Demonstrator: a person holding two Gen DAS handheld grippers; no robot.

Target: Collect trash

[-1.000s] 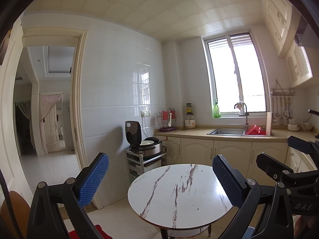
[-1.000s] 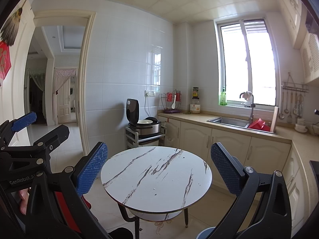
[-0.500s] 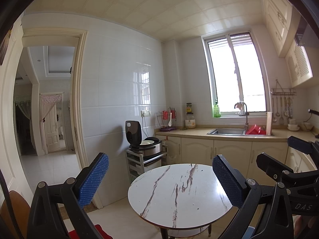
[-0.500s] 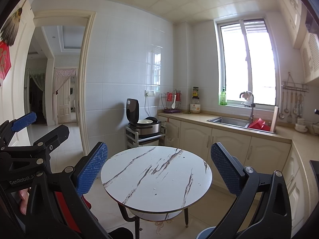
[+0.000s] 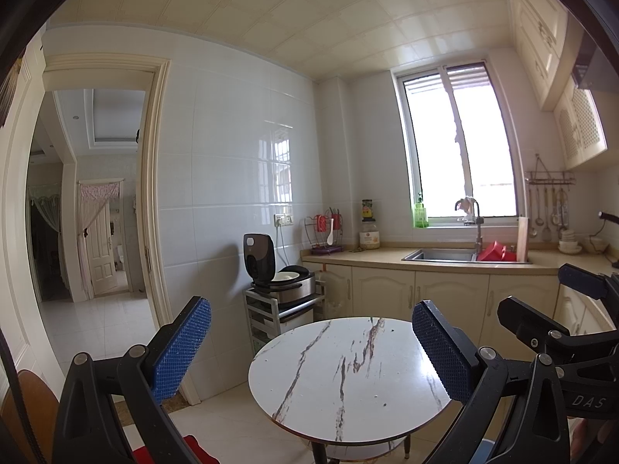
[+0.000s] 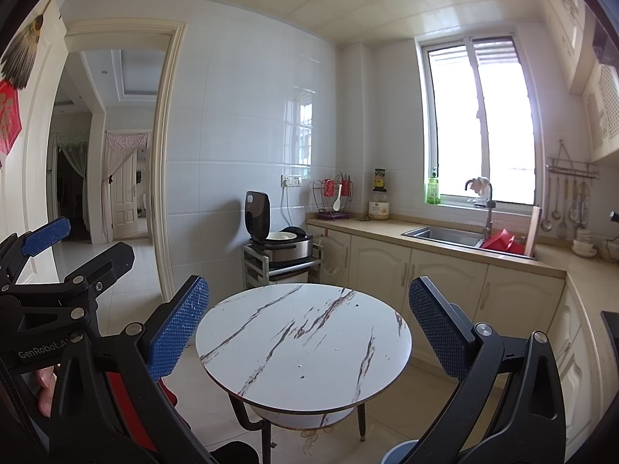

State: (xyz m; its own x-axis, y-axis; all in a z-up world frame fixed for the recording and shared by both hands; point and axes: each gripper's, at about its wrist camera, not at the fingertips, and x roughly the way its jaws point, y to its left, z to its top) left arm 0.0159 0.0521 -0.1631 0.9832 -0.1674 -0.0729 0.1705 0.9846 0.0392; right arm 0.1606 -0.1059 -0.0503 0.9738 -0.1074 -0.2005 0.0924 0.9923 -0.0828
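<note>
A round white marble-pattern table stands ahead of me; it also shows in the right wrist view. Only tiny dark specks lie on its top; I see no larger trash. My left gripper is open and empty, held above the table's near side. My right gripper is open and empty over the table. The right gripper shows at the right edge of the left wrist view. The left gripper shows at the left edge of the right wrist view. A blue bin rim peeks in at the bottom.
A rice cooker sits on a metal rack behind the table. A counter with sink and cabinets runs along the back and right. A doorway opens at the left. A red seat is low at the left.
</note>
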